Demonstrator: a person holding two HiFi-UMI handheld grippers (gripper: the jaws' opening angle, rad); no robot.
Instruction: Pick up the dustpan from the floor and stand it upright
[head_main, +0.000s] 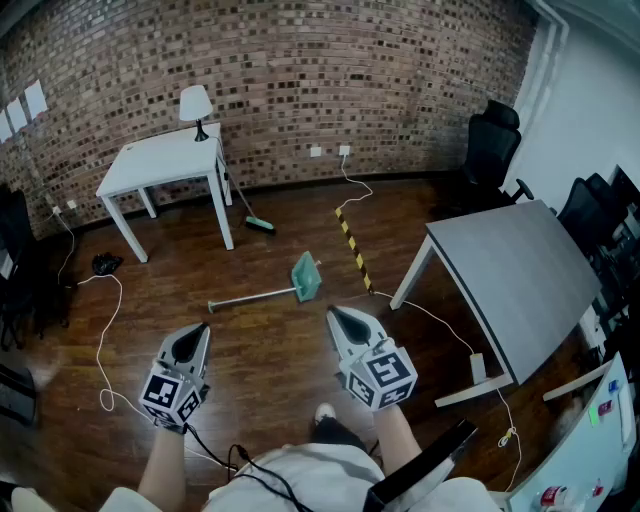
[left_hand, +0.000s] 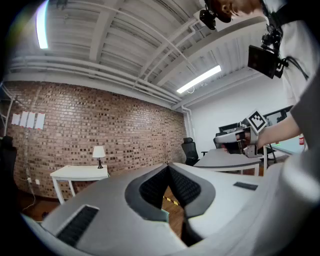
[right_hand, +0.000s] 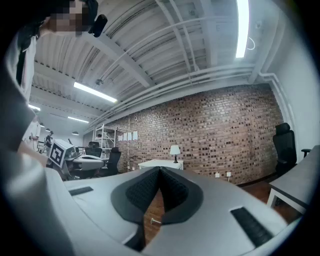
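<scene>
A teal dustpan (head_main: 306, 277) with a long grey handle (head_main: 252, 298) lies flat on the wooden floor, ahead of both grippers. My left gripper (head_main: 203, 327) is held level at the lower left, shut and empty, well short of the handle's end. My right gripper (head_main: 331, 312) is held level just behind the pan, shut with nothing in it. In the left gripper view the jaws (left_hand: 168, 166) meet at the tips, with a sliver of teal showing below them. The right gripper view shows its jaws (right_hand: 160, 170) closed, floor behind.
A white table (head_main: 165, 163) with a lamp (head_main: 196, 105) stands against the brick wall; a broom (head_main: 250, 211) leans at its leg. A grey desk (head_main: 520, 280) stands at right, black chairs (head_main: 493, 148) beyond. Yellow-black floor tape (head_main: 352, 246) and white cables (head_main: 105, 340) cross the floor.
</scene>
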